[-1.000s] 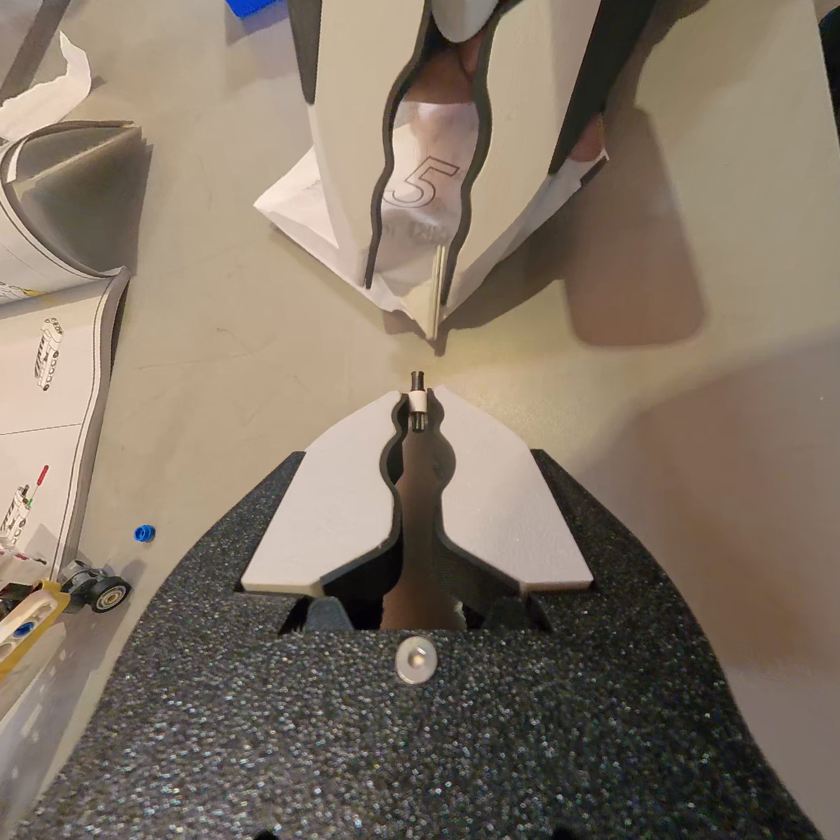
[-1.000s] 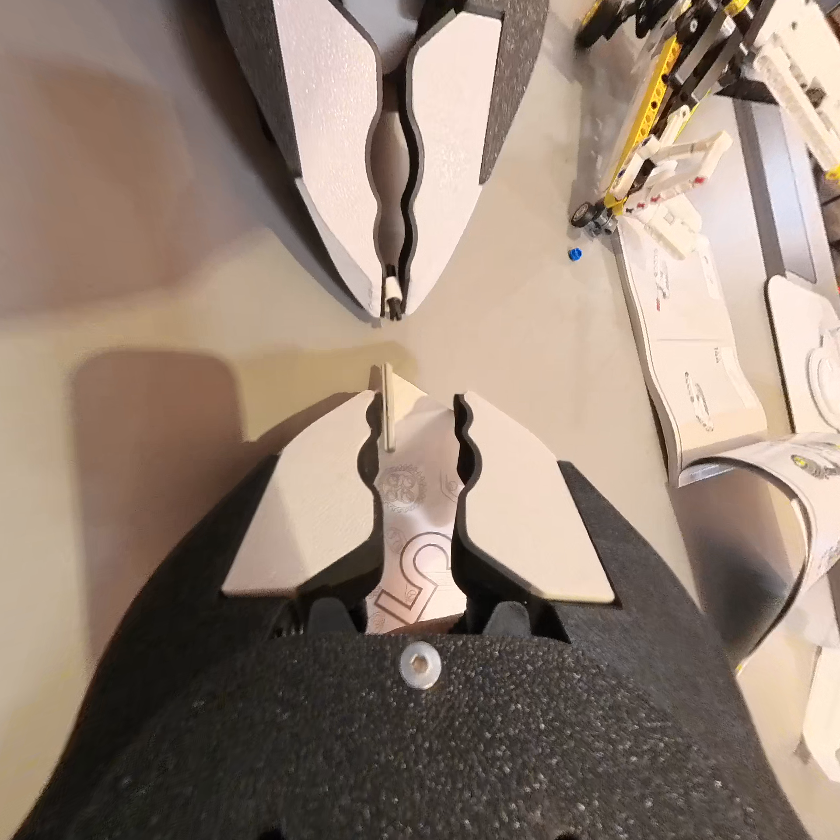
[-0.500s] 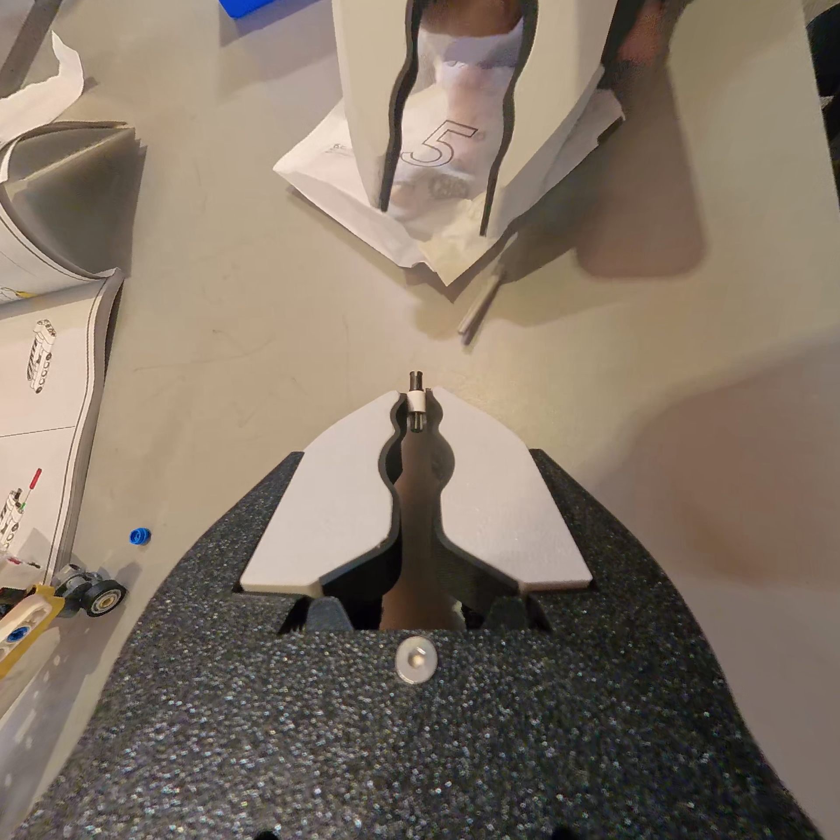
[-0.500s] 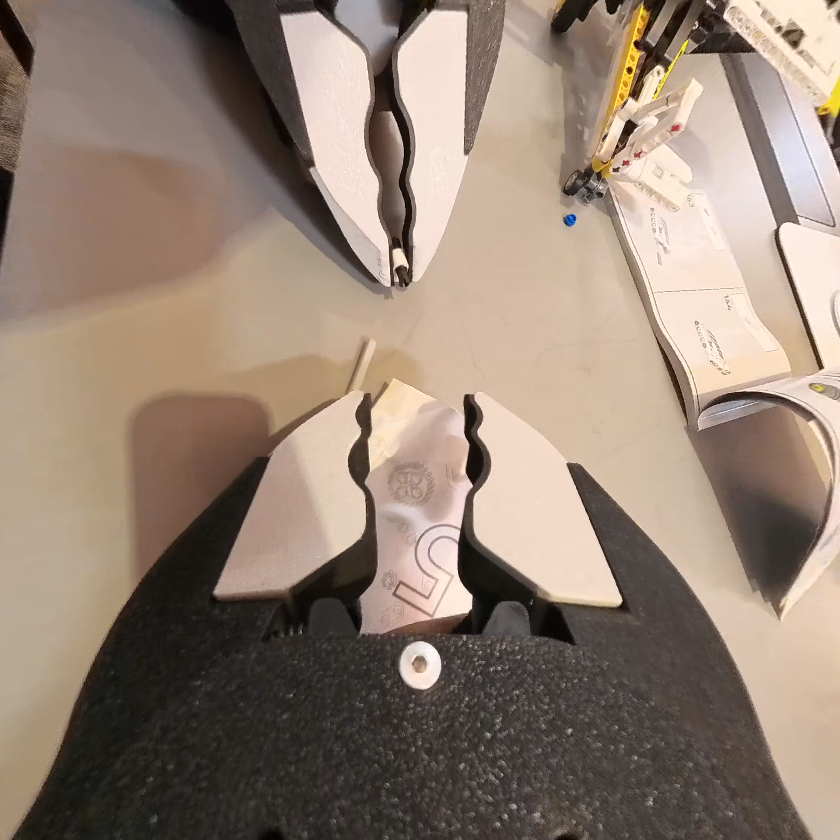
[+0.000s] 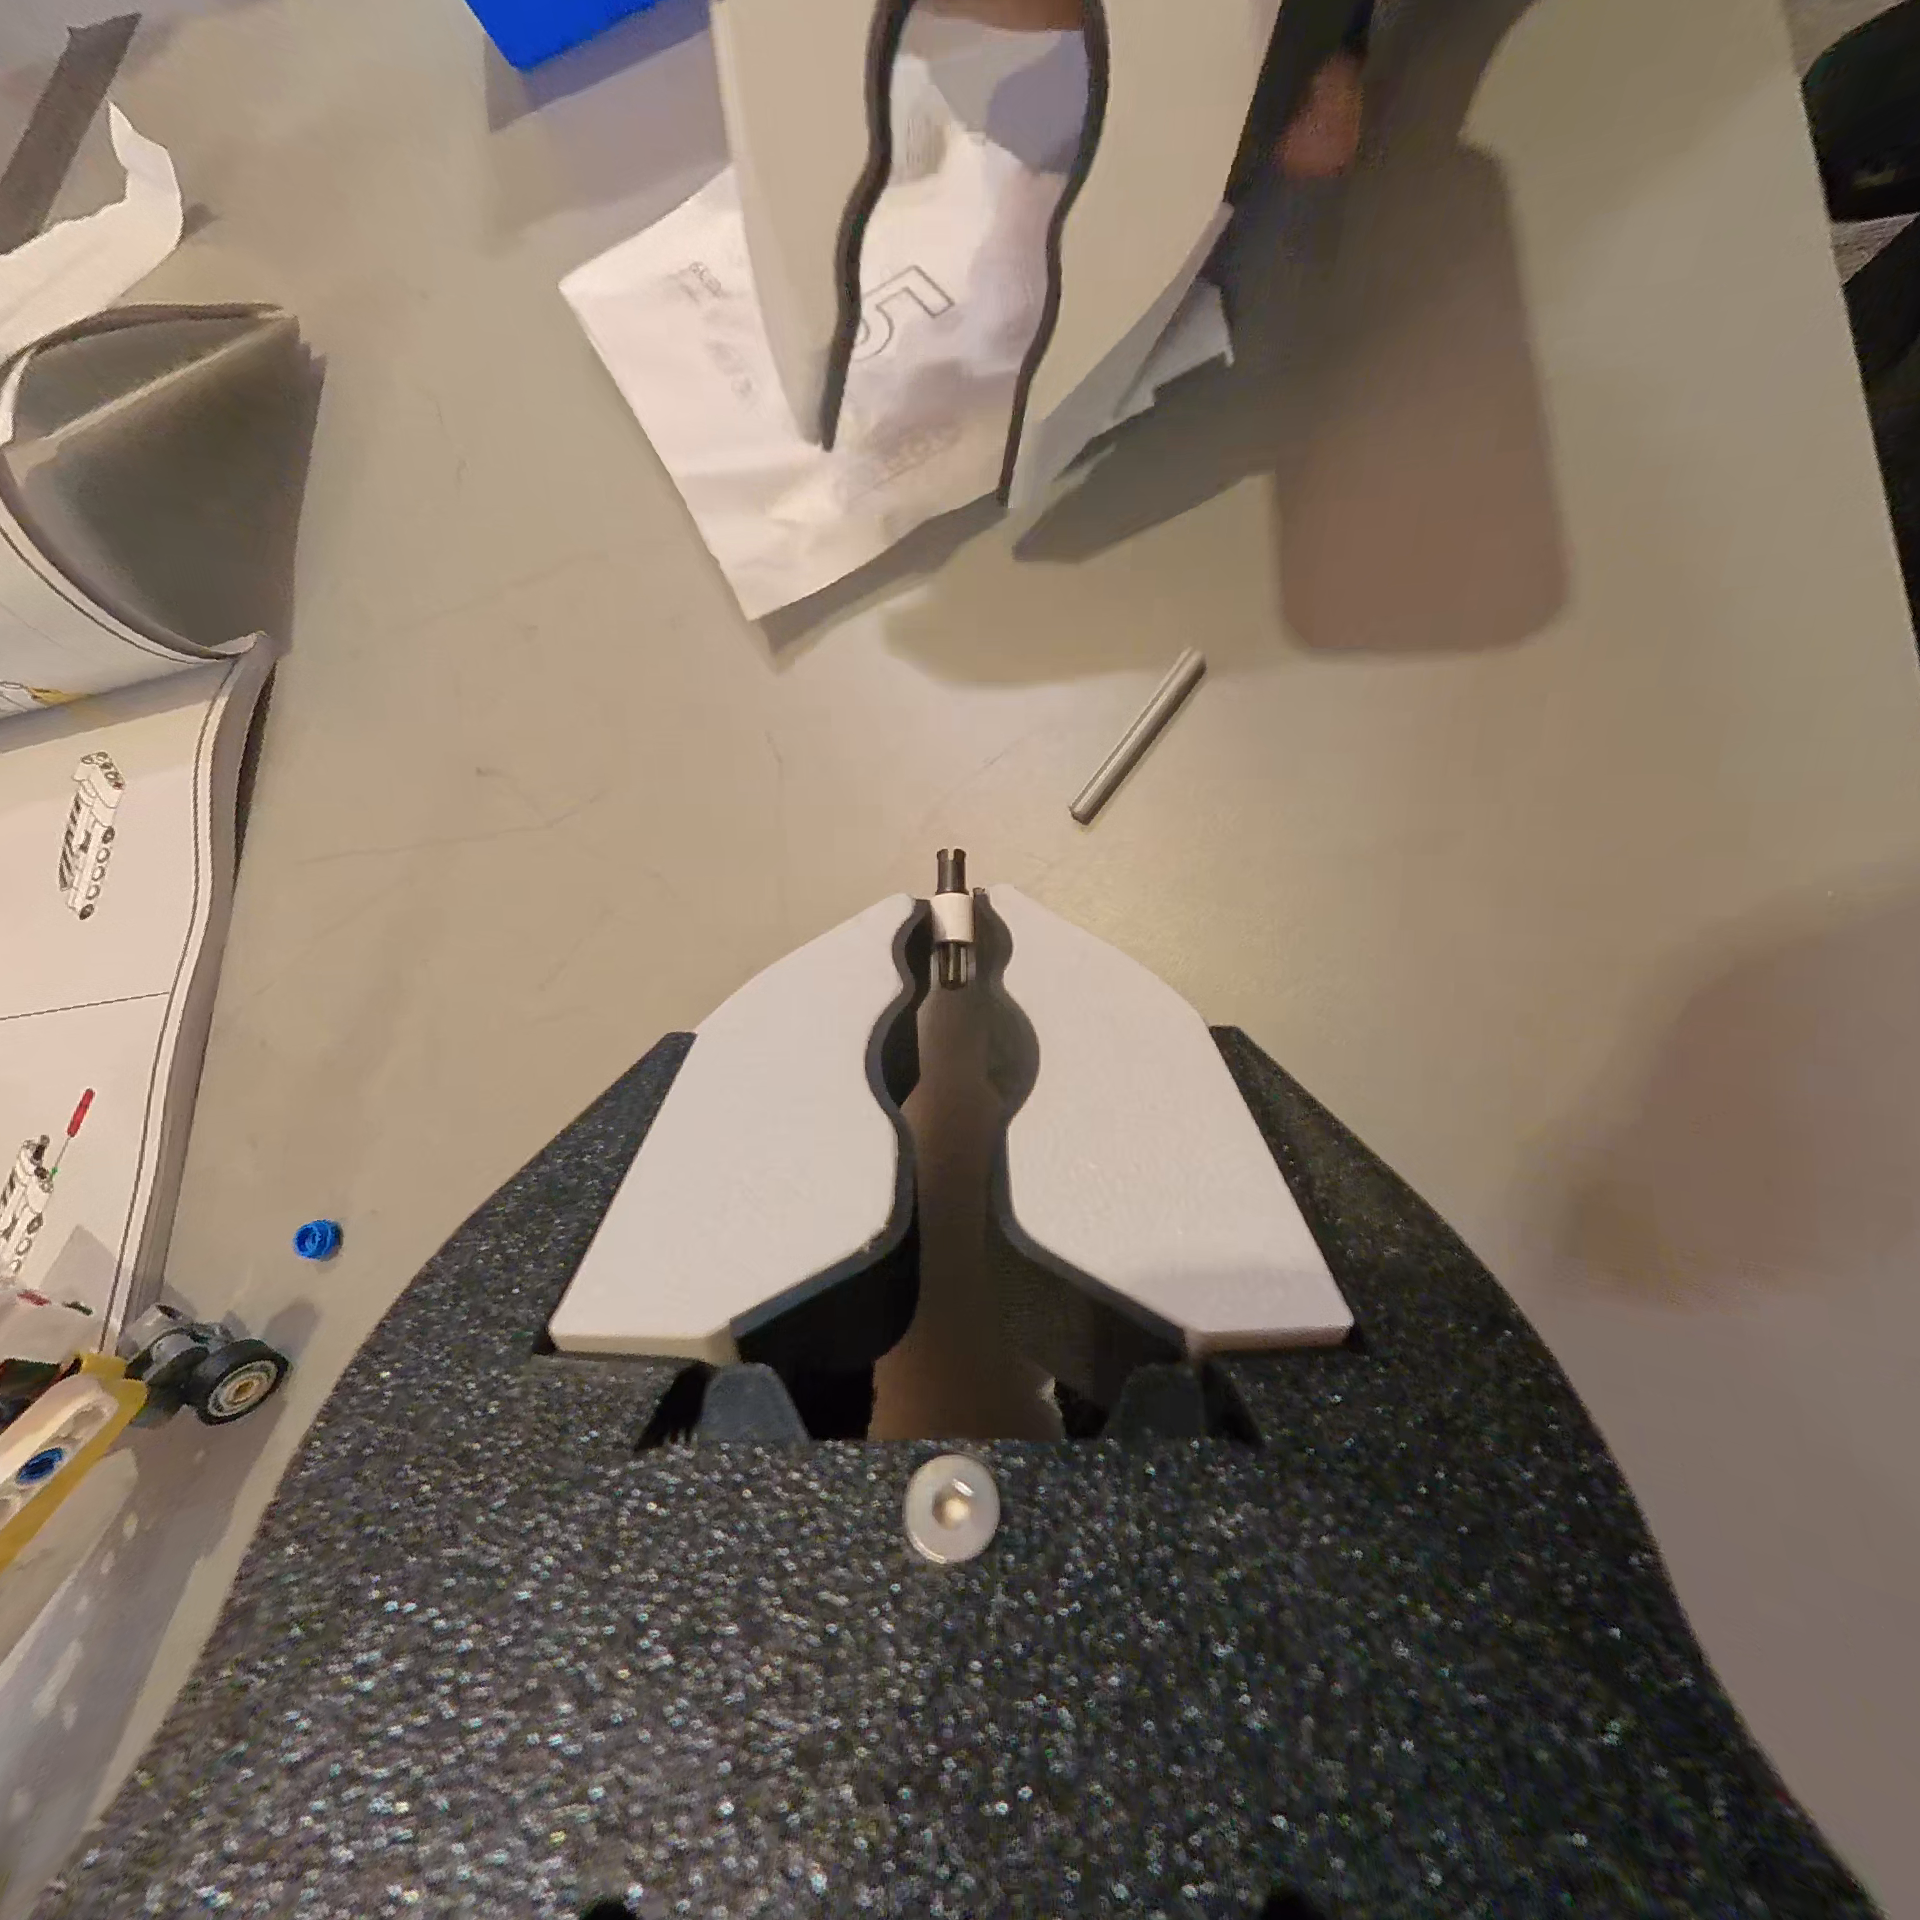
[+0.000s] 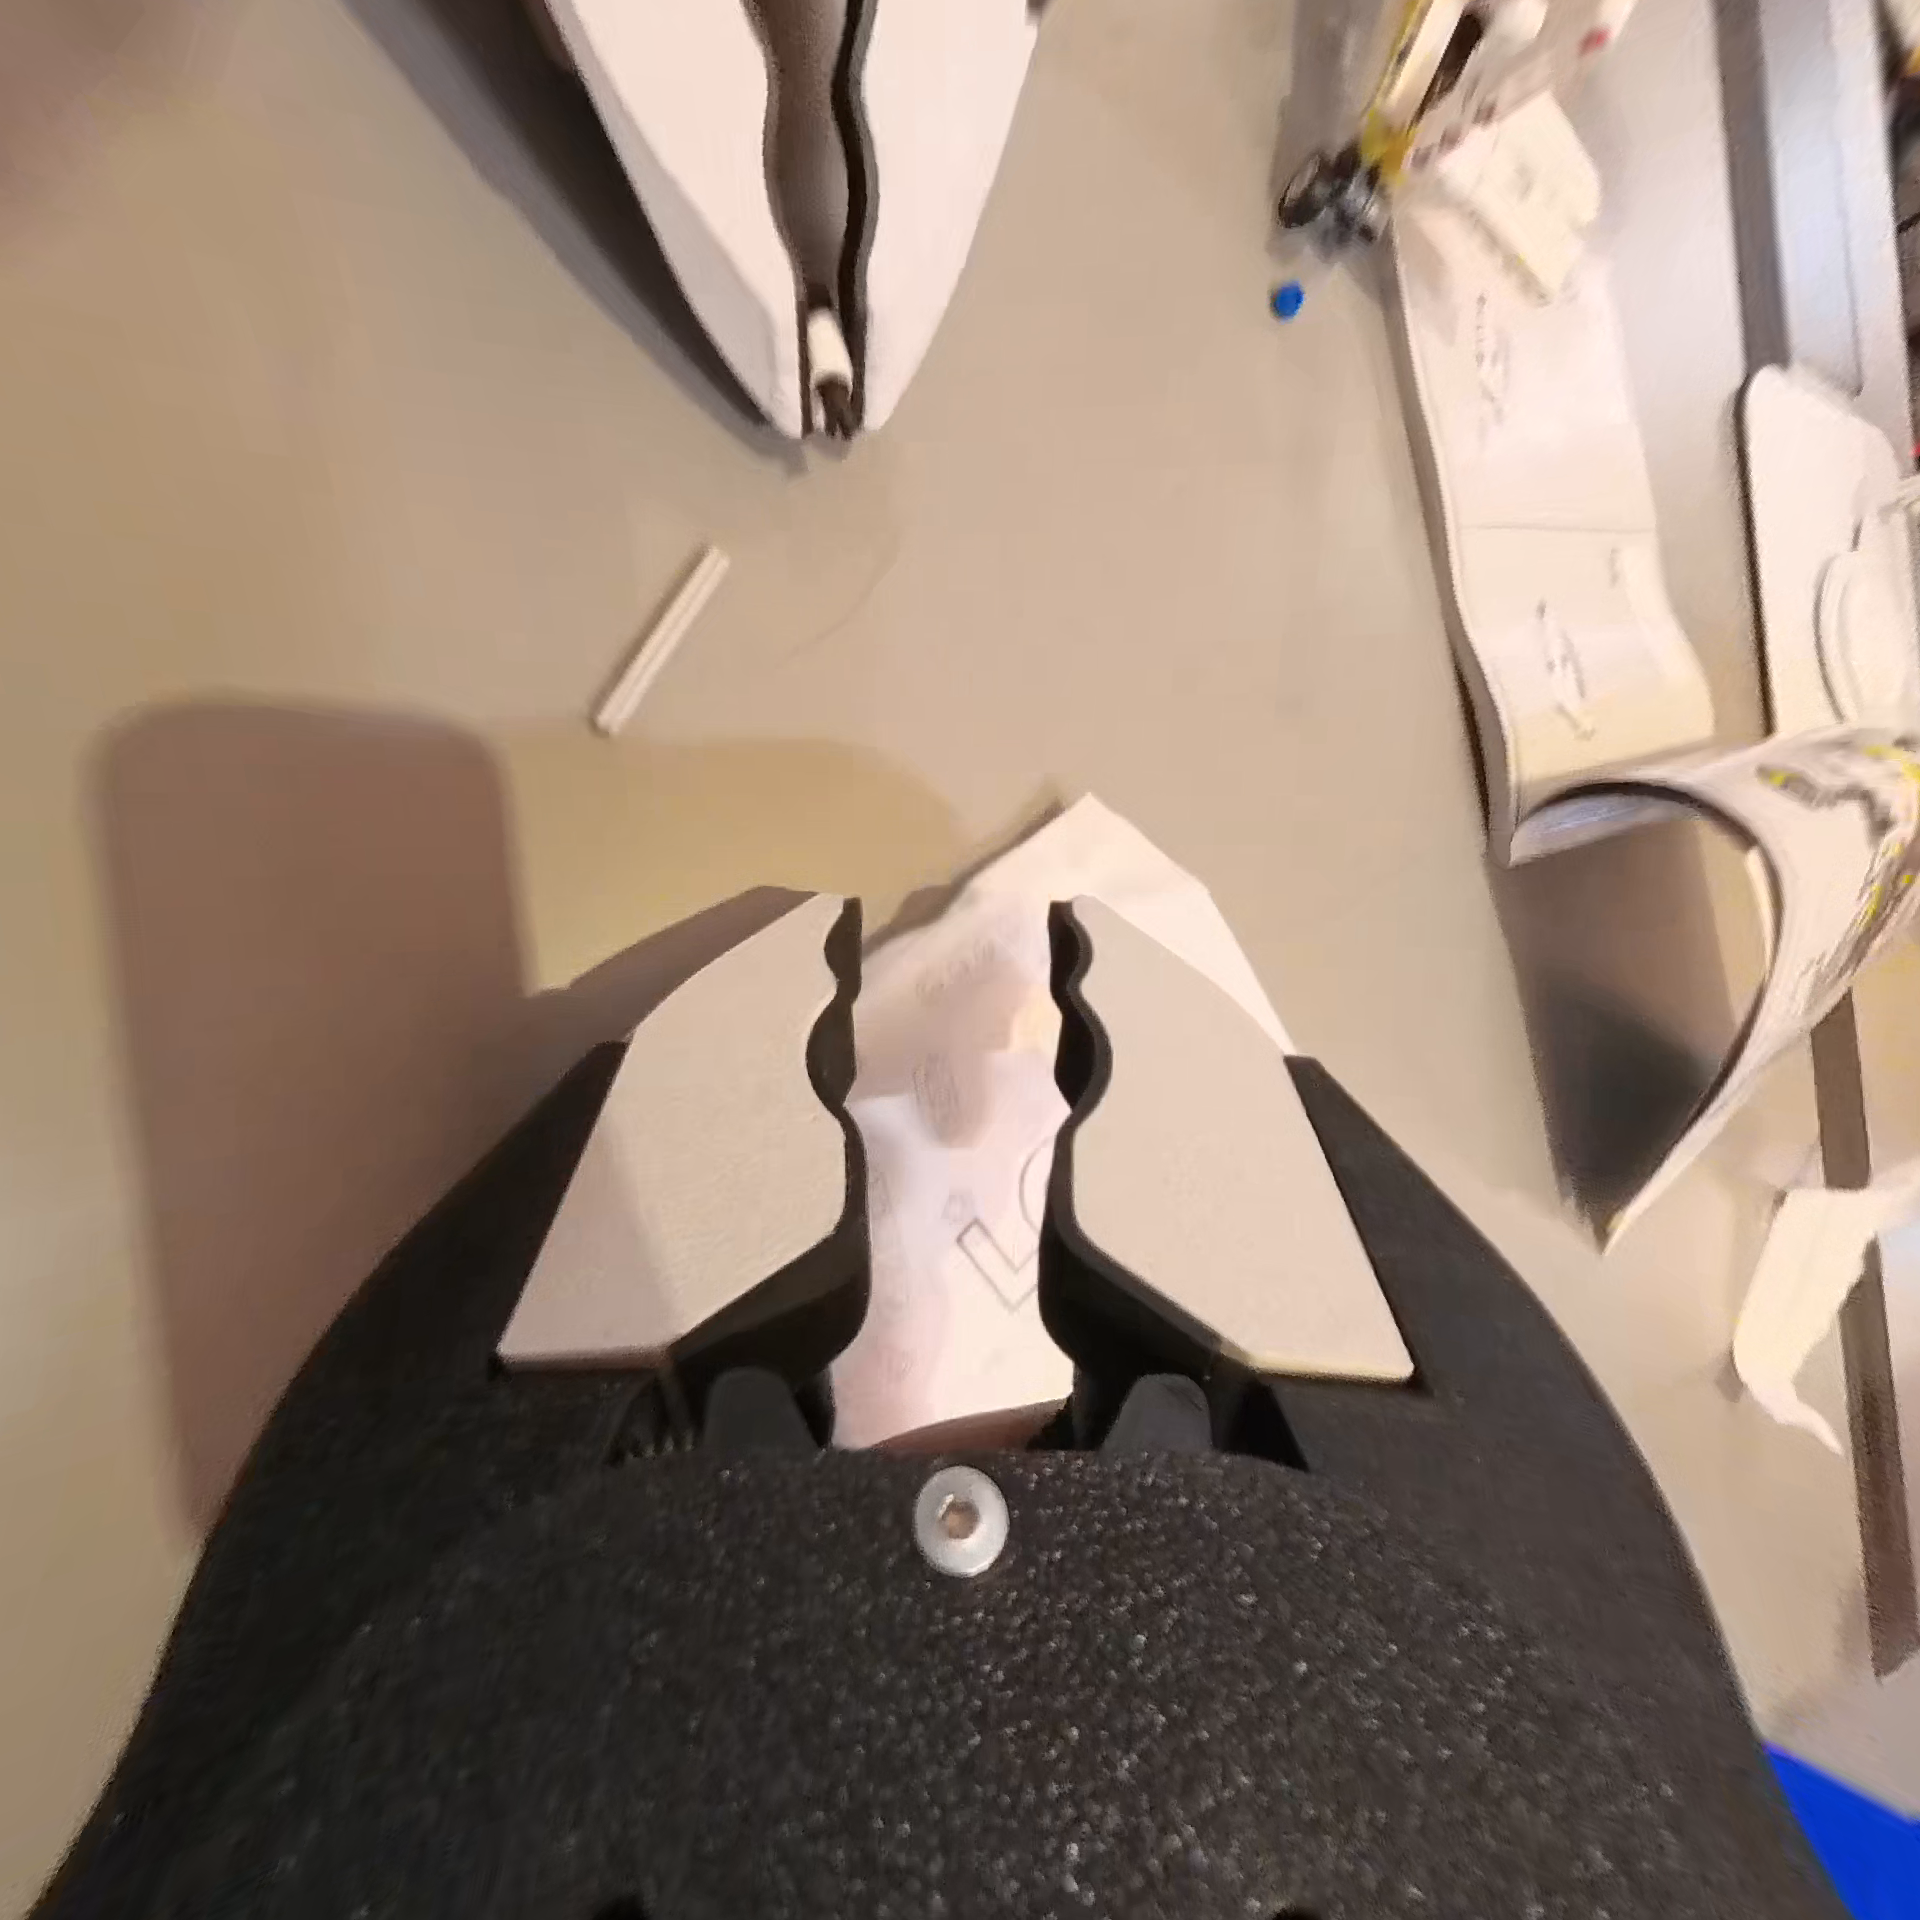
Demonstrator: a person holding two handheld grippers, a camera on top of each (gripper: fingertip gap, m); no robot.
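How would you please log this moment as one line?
left gripper: shut on small pin | right gripper: open above white bag | grey axle: on table

1. I take the paper bag [image 5: 790, 416] on the table [image 5: 520, 831] as my landmark.
2. My right gripper [image 6: 954, 914] hangs over it.
3. The rod [image 5: 1138, 735] lies just beyond its corner, between the bag and my left gripper [image 5: 954, 899].
4. The booklet [image 5: 94, 831] lies well off to its side.

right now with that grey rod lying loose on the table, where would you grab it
Grip the grey rod at mid-length, jaws across its thin width, coming straight down from above. It lies flat and diagonal on the bare table, clear of the paper bag, so probably turn the open right gripper to match.
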